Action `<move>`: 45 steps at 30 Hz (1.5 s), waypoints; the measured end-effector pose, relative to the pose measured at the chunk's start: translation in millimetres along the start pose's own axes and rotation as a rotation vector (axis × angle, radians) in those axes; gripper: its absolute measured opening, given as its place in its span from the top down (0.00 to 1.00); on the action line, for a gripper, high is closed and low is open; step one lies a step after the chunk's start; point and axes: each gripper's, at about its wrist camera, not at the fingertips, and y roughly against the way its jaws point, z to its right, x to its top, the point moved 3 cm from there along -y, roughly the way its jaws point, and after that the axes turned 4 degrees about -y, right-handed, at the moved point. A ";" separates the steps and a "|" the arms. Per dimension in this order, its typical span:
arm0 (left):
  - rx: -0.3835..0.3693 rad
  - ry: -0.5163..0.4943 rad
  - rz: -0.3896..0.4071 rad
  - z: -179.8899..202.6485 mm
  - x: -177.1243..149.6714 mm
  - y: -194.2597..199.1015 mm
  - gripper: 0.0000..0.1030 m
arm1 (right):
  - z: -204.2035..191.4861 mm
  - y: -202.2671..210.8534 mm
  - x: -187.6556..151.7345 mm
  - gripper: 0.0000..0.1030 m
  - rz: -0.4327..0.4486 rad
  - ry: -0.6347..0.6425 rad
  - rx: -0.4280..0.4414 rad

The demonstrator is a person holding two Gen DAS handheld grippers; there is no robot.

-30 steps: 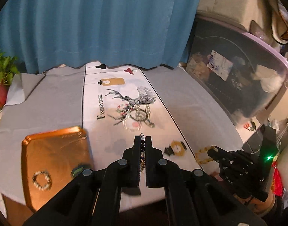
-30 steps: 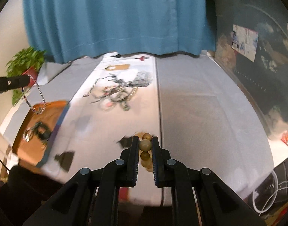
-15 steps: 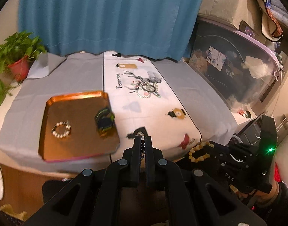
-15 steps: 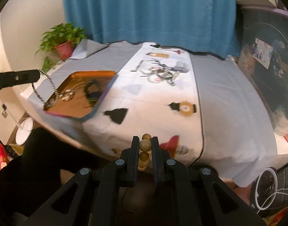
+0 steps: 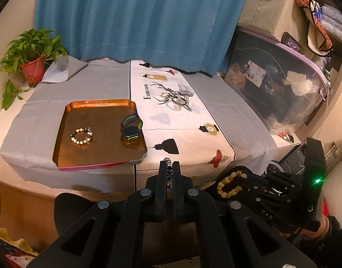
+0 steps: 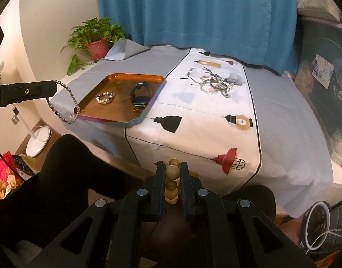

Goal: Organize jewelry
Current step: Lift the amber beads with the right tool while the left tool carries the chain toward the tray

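Two pieces, bracelet (image 5: 81, 135) and watch (image 5: 131, 129), occupy the tray (image 5: 97, 154).

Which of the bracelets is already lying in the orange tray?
The pearl-and-dark-bead bracelet, lying flat on the orange tray left of the watch. The amber bead bracelet and the thin beaded chain hang from grippers.

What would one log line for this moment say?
left tool: shut on chain bracelet | right tool: shut on yellow bead bracelet | tray: pearl bracelet, watch
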 end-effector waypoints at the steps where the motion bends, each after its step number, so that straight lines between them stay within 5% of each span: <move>1: 0.001 0.002 0.002 -0.5 -1.1 1.4 0.98 | -1.3 0.5 -0.2 0.87 -0.001 0.002 -0.001; 45: 0.019 0.125 0.007 -74.5 -13.2 -1.4 0.98 | -52.2 -38.0 20.1 0.87 -0.085 0.126 -0.006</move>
